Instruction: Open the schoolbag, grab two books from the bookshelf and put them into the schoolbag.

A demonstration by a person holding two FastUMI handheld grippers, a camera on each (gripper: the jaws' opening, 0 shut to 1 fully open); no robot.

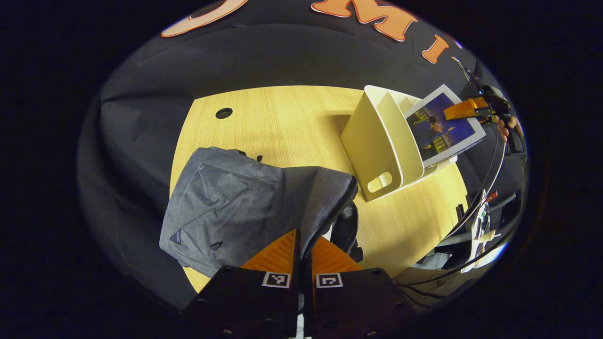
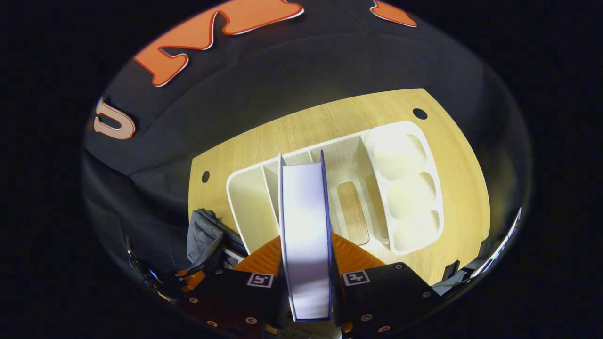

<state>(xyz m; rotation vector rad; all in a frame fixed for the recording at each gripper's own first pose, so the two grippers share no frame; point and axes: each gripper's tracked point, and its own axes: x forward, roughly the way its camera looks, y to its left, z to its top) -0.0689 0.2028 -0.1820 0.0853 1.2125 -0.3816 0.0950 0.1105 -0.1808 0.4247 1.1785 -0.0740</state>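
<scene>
Gripping the edge of the grey schoolbag [image 1: 245,197], the left gripper [image 1: 301,247] had its two fingers drawn almost together, with the bag's zippered rim running down into the narrow gap between them. The bag lay slumped on the wooden table [image 1: 282,117], its flap lifted toward the fingers and a dark opening showing just to their right. Well apart from it, toward the far right of the table, stood the white bookshelf [image 1: 381,150].

Over there the right gripper [image 2: 306,256] was clenched on a book [image 2: 305,221], one finger pressed against each cover, the page edges facing the camera and the book standing upright between them. In the left gripper view that same book [image 1: 445,125] showed its blue cover, tilted and raised above the shelf's top edge, with a hand [image 1: 509,127] behind the gripper. Below the book, the shelf's slots [image 2: 348,188] and its three rounded cups [image 2: 405,188] lay open, a corner of the bag [image 2: 205,235] just beside its left end.
</scene>
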